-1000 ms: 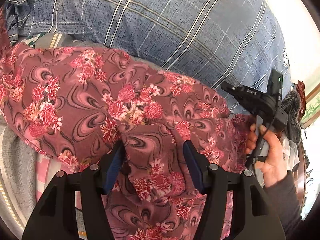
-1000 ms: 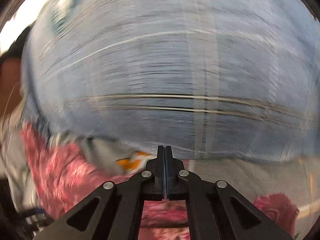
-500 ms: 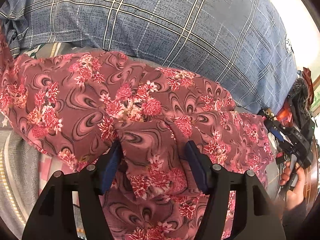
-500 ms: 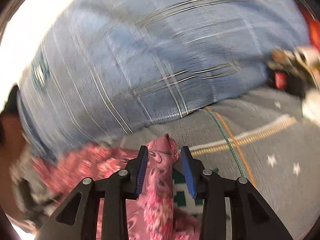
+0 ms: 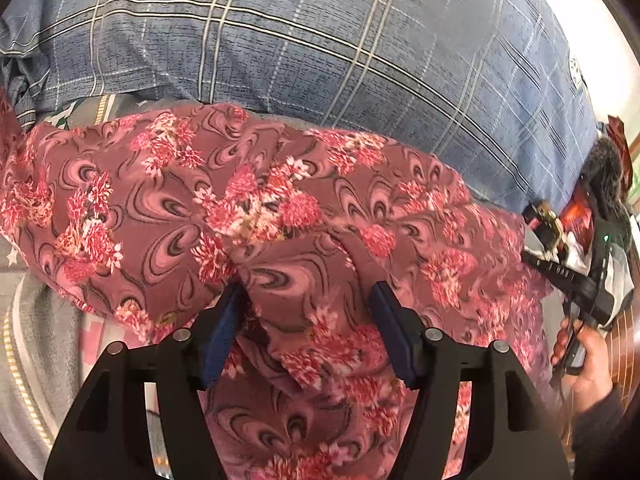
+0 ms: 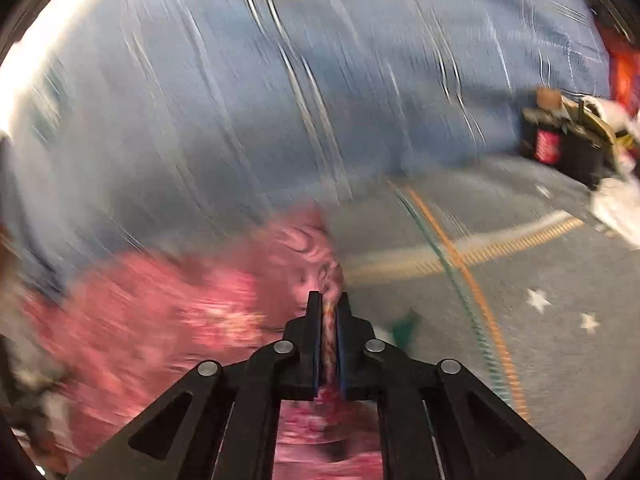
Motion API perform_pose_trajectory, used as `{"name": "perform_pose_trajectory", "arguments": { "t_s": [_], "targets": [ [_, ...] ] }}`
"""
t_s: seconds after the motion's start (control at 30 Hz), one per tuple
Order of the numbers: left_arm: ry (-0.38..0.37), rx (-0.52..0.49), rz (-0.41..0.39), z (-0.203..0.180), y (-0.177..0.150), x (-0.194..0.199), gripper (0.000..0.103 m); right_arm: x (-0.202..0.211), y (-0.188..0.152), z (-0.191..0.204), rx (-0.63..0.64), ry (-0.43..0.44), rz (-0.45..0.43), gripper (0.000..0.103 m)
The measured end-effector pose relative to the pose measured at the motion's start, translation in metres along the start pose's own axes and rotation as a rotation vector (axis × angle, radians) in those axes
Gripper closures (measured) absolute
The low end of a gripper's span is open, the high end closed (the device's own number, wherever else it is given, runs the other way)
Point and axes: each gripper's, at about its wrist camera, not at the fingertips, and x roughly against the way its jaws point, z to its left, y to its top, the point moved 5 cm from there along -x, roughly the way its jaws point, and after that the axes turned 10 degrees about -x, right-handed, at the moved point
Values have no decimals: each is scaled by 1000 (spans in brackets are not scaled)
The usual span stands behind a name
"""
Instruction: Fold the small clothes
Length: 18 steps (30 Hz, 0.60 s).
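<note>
A maroon garment (image 5: 160, 208) with pink flowers lies spread across the bed in the left wrist view. My left gripper (image 5: 306, 296) stands wide over its near middle. A raised bunch of the cloth fills the gap, and both blue pads press on it. At the far right a hand (image 5: 588, 364) holds my right gripper (image 5: 568, 276) by the garment's right end. The blurred right wrist view shows that right gripper (image 6: 329, 300) pinched shut on a thin edge of the garment (image 6: 180, 300).
A big blue plaid quilt (image 5: 320, 40) bulges behind the garment, also in the right wrist view as the quilt (image 6: 200, 100). A grey sheet (image 6: 540, 340) with stars and orange stripes stretches to the right. Dark and white clutter (image 6: 560, 148) sits at its far right.
The right gripper swung to the garment's right end, opened around its edge, then closed on it. The left gripper kept its place with the bunch of cloth between its fingers.
</note>
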Motion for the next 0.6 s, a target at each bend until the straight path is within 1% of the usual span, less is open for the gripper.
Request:
{"name": "perform_pose_trajectory", "arguments": {
  "t_s": [0.03, 0.07, 0.1, 0.13, 0.17, 0.2, 0.23, 0.27, 0.3, 0.33, 0.37, 0.4, 0.43, 0.47, 0.53, 0.6],
  "targets": [
    [-43, 16, -5, 0, 1, 6, 39, 12, 1, 2, -28, 34, -49, 91],
    [-83, 37, -24, 1, 2, 11, 39, 26, 1, 2, -64, 77, -109, 90],
    [-132, 72, -57, 3, 5, 20, 39, 41, -1, 5, -92, 150, -158, 88],
    [-152, 88, -73, 4, 7, 23, 39, 49, -5, 12, -96, 206, -180, 84],
    [-165, 102, -82, 6, 8, 25, 37, 55, -10, 18, -85, 233, -191, 83],
    [-161, 107, -80, 7, 8, 24, 35, 58, -16, 23, -64, 255, -186, 79],
    [-134, 106, -59, 8, 5, 18, 35, 55, -25, 29, -41, 281, -157, 75],
    [-106, 96, -34, 8, 3, 12, 35, 51, -33, 28, -27, 281, -124, 73],
    [-58, 72, 8, 7, -1, 0, 36, 32, -41, 25, -8, 227, -69, 71],
    [-32, 49, 22, 5, -2, -6, 36, 14, -52, 24, 11, 157, -5, 71],
    [-15, 31, 10, 2, -3, -5, 35, 11, -58, 25, 32, 143, -36, 71],
    [8, 7, 7, -3, -2, -2, 35, 17, -60, 29, 46, 132, -83, 71],
    [0, 1, 6, -5, -2, 0, 35, 20, -62, 36, 51, 112, -63, 68],
    [-12, 3, 1, -6, -2, 1, 35, 23, -64, 43, 38, 138, -50, 68],
    [-24, 32, -15, -1, 2, 7, 35, 32, -66, 64, 23, 219, -68, 68],
    [-20, 79, -45, 12, 6, 18, 35, 35, -77, 95, 53, 285, -53, 68]
  ]
}}
